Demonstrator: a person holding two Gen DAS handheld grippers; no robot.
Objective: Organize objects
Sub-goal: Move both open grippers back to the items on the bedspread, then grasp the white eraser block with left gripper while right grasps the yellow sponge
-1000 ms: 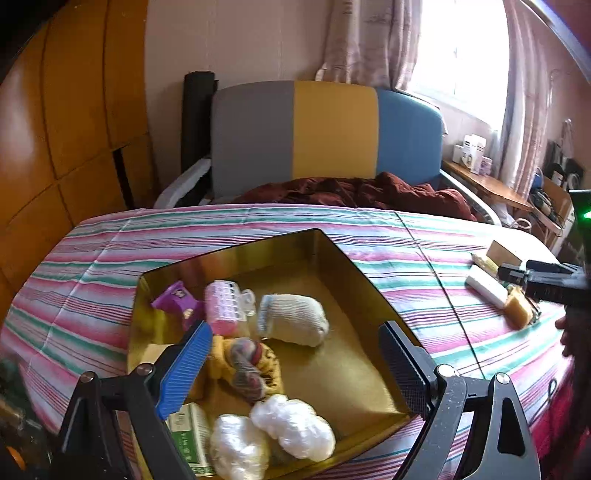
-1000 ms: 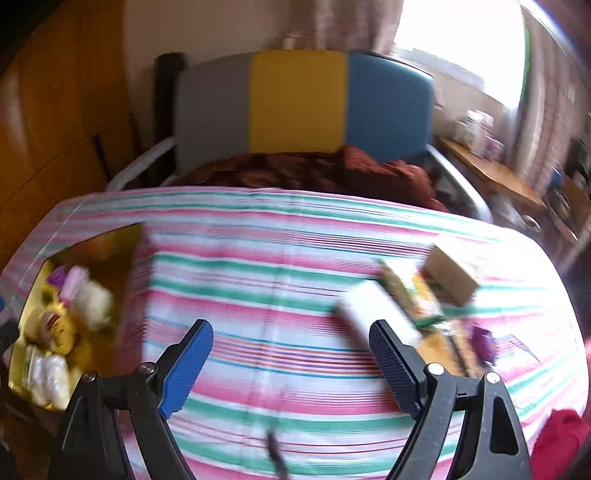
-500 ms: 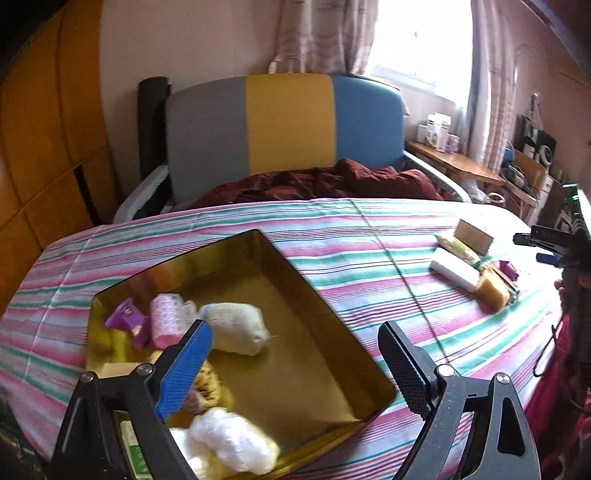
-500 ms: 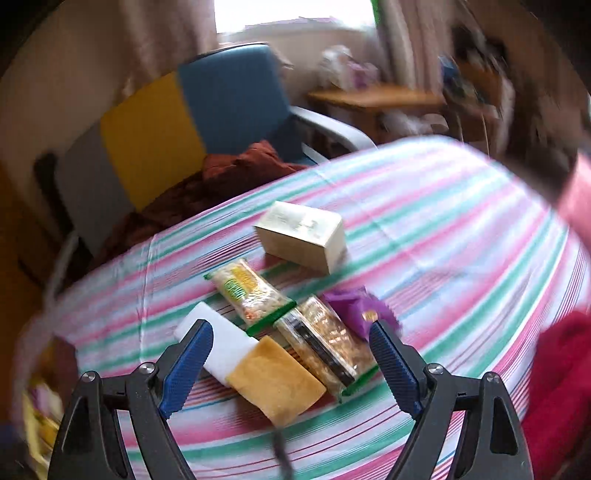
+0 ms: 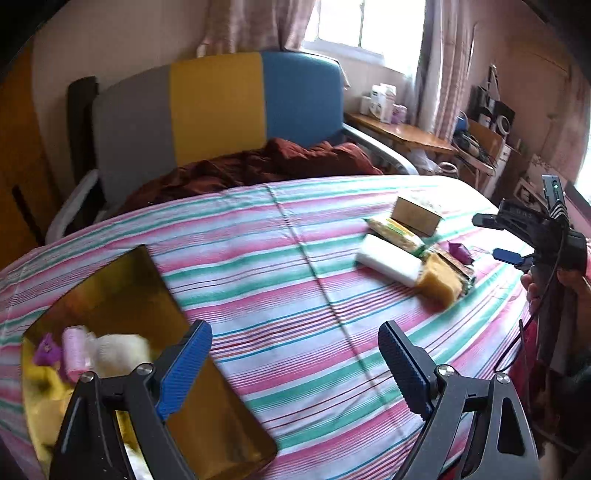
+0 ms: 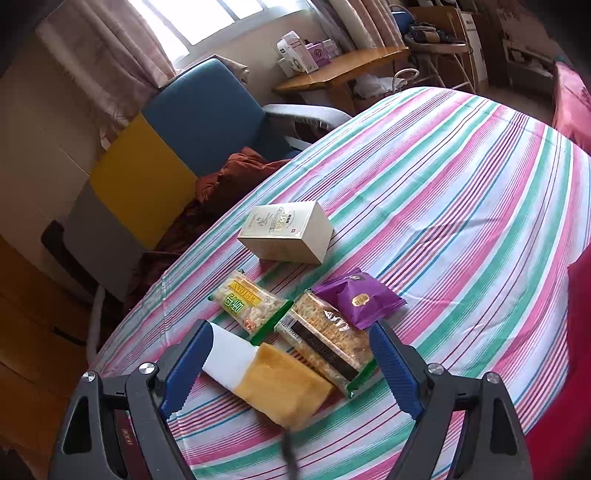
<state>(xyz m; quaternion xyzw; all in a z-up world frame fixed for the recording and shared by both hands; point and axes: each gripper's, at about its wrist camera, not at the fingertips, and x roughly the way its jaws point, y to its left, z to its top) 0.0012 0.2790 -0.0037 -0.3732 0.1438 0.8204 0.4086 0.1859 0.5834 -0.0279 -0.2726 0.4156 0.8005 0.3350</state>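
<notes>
Right tool [image 6: 288, 363] is spread wide and empty, hovering over the snack pile with the yellow sponge [image 6: 282, 384] between its fingers; I'd drop straight down and pinch across the sponge alone, clear of the white block [image 6: 231, 354] and cracker pack [image 6: 327, 343] touching it. Left tool [image 5: 295, 363] is also spread and empty near the gold tray [image 5: 122, 280], at the desk's left side. Bare striped cloth [image 5: 295, 295] between pile and tray gives room to carry, but the pile sits near the desk's right edge.

Striped tablecloth [image 6: 461, 192] spreads ahead of the fingers. Beyond it a grey-yellow-blue chair [image 5: 218, 110] holding a maroon blanket [image 5: 258, 166]. Bright window [image 5: 365, 26], pink curtains [image 5: 255, 26], wooden side table [image 6: 343, 66] farther back.
</notes>
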